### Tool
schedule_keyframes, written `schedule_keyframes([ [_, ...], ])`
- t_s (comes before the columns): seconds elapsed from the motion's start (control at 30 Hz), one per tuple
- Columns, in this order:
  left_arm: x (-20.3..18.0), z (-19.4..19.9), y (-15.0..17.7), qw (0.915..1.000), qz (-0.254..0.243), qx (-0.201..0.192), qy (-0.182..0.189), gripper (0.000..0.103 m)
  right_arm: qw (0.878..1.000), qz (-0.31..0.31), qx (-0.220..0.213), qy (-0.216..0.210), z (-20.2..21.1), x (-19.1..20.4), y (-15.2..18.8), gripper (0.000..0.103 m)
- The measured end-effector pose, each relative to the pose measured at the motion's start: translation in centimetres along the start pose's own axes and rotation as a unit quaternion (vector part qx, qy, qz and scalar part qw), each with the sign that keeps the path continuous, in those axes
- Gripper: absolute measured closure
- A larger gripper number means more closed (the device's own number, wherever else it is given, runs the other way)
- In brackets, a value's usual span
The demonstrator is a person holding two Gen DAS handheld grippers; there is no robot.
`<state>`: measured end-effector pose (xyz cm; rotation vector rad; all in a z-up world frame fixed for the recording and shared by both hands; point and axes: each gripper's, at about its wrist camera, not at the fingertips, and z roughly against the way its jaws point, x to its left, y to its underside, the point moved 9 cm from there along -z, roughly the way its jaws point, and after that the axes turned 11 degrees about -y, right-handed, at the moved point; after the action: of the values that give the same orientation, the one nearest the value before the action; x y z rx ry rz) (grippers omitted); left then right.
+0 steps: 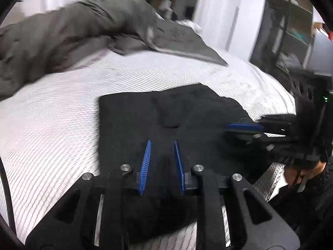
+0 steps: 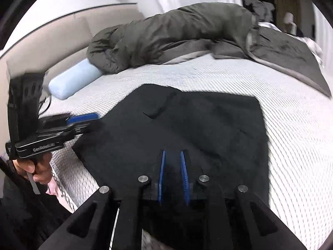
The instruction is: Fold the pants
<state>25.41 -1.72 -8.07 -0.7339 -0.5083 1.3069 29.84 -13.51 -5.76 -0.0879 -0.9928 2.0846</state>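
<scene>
From my left tool (image 1: 161, 145) I look past its two blue pads at the black pants (image 1: 166, 112), which lie folded flat on the white bed (image 1: 62, 114) right ahead of it and under its tips. Off to its right side this view catches my right tool (image 1: 243, 128) coming in level over the pants' edge, with my right hand (image 1: 308, 170) below it; beyond that stand dark shelves (image 1: 287, 39) that the other view does not show.

From my right tool (image 2: 172, 154) the same pants (image 2: 197, 120) spread ahead of the tips. To its left I see my left tool (image 2: 83, 117) and my left hand (image 2: 35, 168) gripping its handle. Only this view shows a pale blue bolster (image 2: 72, 79) far ahead to the left against the padded headboard (image 2: 52, 41).

Count: one pair of pants, two tools, two hands, one bolster, and one grey-green coat (image 2: 177, 33) lying across the far side of the bed ahead of both tools, with a dark grey blanket (image 2: 291, 54) beside it.

My left tool's jaws stand narrow, pinched onto a fold of the black cloth at the near edge of the pants. My right tool's jaws are narrower still, nearly together, with black cloth between the pads at the near edge.
</scene>
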Motion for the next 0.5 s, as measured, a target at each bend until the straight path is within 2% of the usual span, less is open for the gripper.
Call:
schedule_keyframes([
  [0.07, -1.2, -2.7, 0.2, 0.9984, -0.040, 0.039, 0.003, 0.083, 1.000, -0.004, 0.023, -0.011, -1.9, 0.6, -0.8, 0.088],
  [0.13, -1.4, -4.2, 0.5, 0.9970, -0.059, 0.049, -0.002, 0.083, 0.998, -0.010, 0.064, -0.027, -4.3, 0.7, -0.8, 0.087],
  [0.2, -0.6, -4.6, 0.9, 0.9970, -0.050, 0.058, 0.008, 0.083, 0.995, 0.011, 0.097, 0.000, -5.9, 0.1, 0.1, 0.087],
  [0.27, 0.8, -3.9, 1.0, 0.9979, -0.035, 0.054, 0.005, 0.083, 0.995, 0.012, 0.099, 0.022, -5.3, -1.4, 0.1, 0.087],
  [0.3, 1.4, -3.5, 1.1, 0.9981, -0.034, 0.050, -0.001, 0.082, 0.994, 0.009, 0.099, 0.053, -4.1, -2.8, 0.4, 0.087],
  [0.33, 2.0, -3.1, 1.4, 0.9983, -0.034, 0.046, -0.009, 0.077, 0.992, 0.009, 0.096, 0.081, -2.9, -4.0, 0.9, 0.087],
  [0.37, 2.5, -2.9, 1.6, 0.9984, -0.031, 0.045, -0.015, 0.077, 0.991, 0.007, 0.093, 0.095, -1.6, -5.0, 1.4, 0.087],
  [0.43, 3.0, -2.7, 1.7, 0.9982, -0.029, 0.047, -0.025, 0.077, 0.994, -0.003, 0.084, 0.068, -0.6, -5.6, 1.9, 0.087],
  [0.5, 3.5, -1.8, 1.0, 0.9986, -0.013, 0.044, -0.024, 0.077, 0.994, 0.011, 0.079, 0.075, -0.1, -4.8, 1.4, 0.084],
])
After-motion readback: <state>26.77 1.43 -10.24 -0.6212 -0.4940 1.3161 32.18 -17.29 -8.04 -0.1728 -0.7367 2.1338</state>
